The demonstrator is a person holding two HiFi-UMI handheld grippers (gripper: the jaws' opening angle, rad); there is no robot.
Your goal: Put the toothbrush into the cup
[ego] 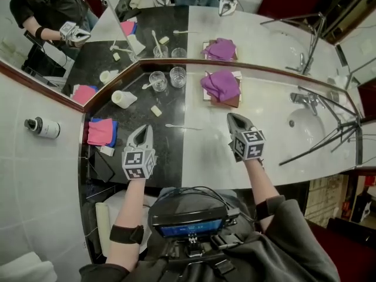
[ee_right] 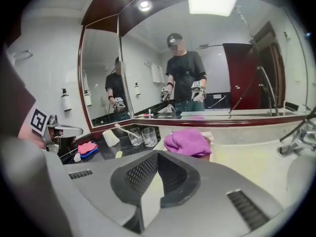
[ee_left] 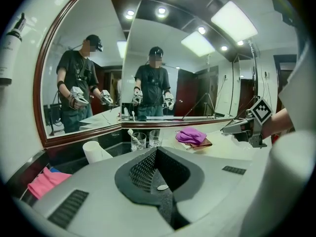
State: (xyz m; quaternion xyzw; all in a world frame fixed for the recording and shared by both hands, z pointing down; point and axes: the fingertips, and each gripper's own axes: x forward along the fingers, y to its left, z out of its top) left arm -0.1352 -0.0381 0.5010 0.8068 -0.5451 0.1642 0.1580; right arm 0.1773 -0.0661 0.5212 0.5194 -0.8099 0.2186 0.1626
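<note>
Marble counter (ego: 211, 151) below a corner mirror (ego: 247, 34): one toothbrush (ego: 148, 85) already leans in the cup (ego: 157, 81). A second brush (ego: 183, 126) (seemingly) lies flat between the left gripper (ego: 141, 131) and right gripper (ego: 235, 118), whose jaws are closed and empty. It looks left to do.

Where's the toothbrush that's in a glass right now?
Head view, upper middle by the mirror corner: the toothbrush leans in the left glass of a pair, right of the white cup.
</note>
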